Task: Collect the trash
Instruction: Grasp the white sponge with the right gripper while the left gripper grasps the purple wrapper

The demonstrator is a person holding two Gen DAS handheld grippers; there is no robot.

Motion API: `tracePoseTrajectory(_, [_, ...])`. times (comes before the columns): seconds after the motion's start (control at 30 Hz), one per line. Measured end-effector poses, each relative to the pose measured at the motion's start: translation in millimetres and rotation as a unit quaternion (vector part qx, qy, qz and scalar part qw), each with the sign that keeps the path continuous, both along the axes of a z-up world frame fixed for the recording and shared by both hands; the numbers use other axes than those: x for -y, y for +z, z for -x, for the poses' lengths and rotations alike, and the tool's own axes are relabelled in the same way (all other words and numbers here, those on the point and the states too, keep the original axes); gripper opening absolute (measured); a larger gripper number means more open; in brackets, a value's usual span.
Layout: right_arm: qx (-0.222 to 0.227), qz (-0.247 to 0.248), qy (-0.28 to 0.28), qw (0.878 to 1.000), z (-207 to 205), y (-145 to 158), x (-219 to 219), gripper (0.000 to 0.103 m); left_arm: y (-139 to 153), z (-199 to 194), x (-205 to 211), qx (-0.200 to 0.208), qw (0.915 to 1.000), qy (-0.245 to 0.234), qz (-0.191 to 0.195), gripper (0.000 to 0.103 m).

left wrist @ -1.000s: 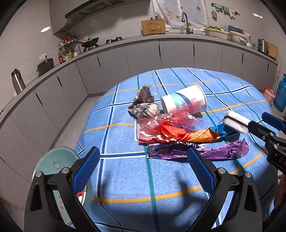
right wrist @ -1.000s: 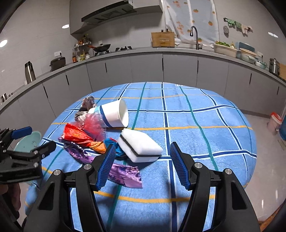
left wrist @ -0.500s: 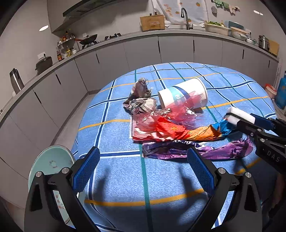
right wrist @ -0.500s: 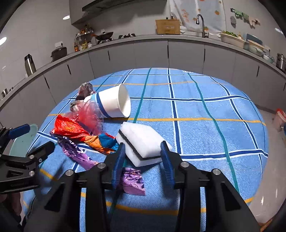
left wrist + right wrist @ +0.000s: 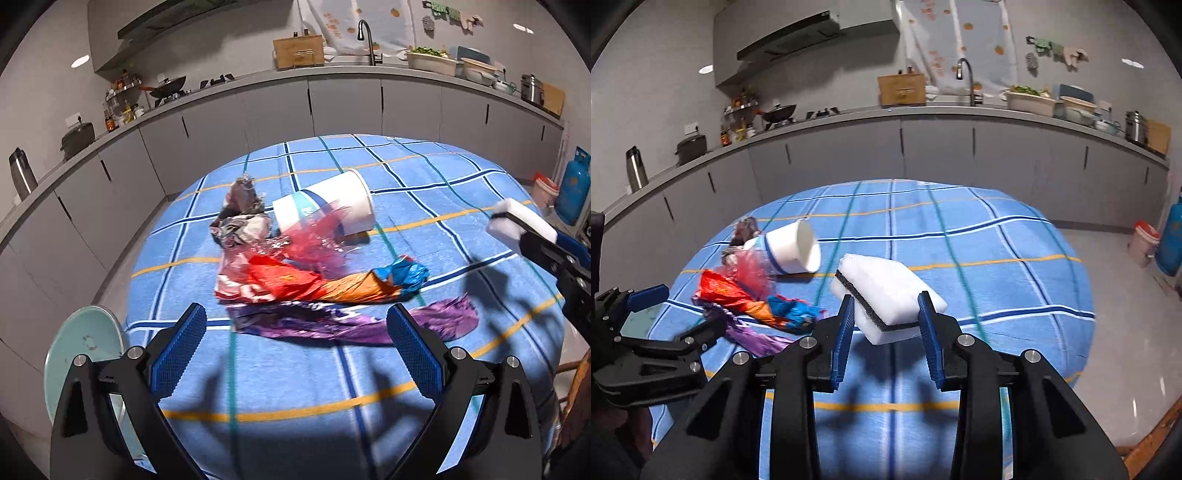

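left wrist: above table (image 5: 280,373), facing counter | right wrist: likewise, further right

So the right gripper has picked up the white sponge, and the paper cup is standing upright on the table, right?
Not quite. The right gripper does hold the white sponge, but the paper cup lies on its side on the table, as the right wrist view shows.
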State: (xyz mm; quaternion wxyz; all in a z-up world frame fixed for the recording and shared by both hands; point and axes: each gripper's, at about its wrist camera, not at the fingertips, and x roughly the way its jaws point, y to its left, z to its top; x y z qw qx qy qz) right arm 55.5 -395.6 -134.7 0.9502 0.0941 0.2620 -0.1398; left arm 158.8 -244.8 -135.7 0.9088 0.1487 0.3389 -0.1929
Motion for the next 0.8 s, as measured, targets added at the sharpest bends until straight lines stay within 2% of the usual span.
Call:
tracePoseTrajectory(0.13, [0.003, -0.001, -0.011, 1.0, 7, -1, 10, 0.035, -1, -1, 13, -0.011, 0.9999, 0.011, 0.002, 0.096])
tracePoseTrajectory(0.33, [0.009, -0.003, -0.012, 1.0, 12, -2, 15, 0.035, -13, -5, 30, -0.057, 0.9982, 0.013, 0.012, 0.096])
tracePoseTrajectory(0.47, [0.007, -0.008, -0.014, 1.0, 14, -5, 19, 0.035, -23, -4, 42, -0.065, 0.9979, 0.007, -0.002, 0.096])
tracePoseTrajectory(0.53, [0.004, -0.009, -0.009, 1.0, 15, -8, 17, 0.035, -32, -8, 45, -0.086, 0.9962, 0.007, -0.002, 0.096])
tracePoseTrajectory(0.8, [0.003, -0.011, -0.001, 1.0, 17, -12, 13, 0.035, -29, 0, 48, -0.097, 0.9951, -0.021, 0.007, 0.093])
